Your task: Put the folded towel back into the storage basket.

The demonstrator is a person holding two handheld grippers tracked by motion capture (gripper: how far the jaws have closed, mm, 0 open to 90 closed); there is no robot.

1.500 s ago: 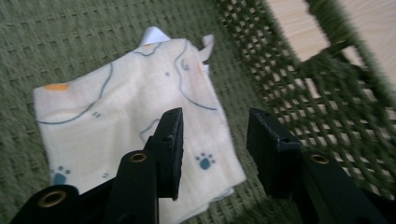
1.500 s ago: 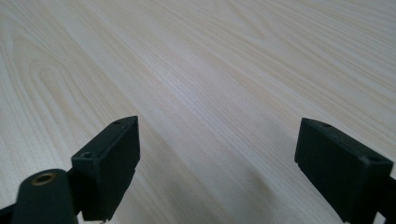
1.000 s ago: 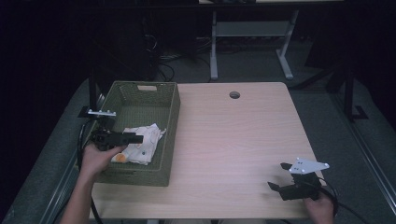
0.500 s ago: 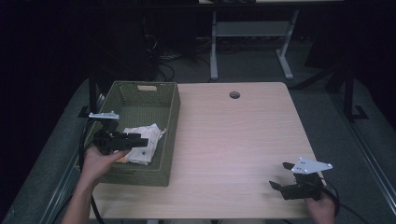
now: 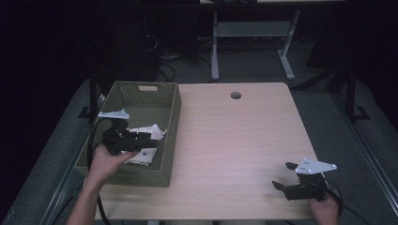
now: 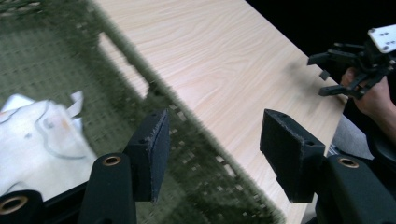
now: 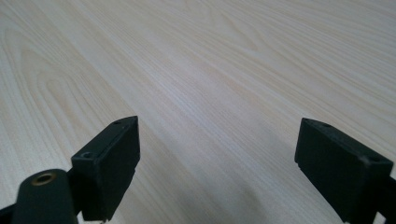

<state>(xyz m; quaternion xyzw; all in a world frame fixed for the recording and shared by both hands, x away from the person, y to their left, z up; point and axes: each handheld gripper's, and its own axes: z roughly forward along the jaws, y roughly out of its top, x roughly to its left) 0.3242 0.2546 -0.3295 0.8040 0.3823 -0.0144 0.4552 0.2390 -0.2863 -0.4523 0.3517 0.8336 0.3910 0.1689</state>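
Dim lab, wooden table [image 5: 234, 140], floor cables [image 5: 180, 56]

crumpled white paper [image 5: 143, 140], inside green basket [image 5: 170, 112]

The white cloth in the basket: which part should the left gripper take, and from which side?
Judging by its pose, take a raised fold of the cloth from above. It lies crumpled and low on the basket floor, and the walls block a side approach. The left gripper hangs over it, jaws open.

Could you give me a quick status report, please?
Left hand-held gripper open, empty, over basket. Right hand-held gripper open above bare table. White cloth lies in basket.
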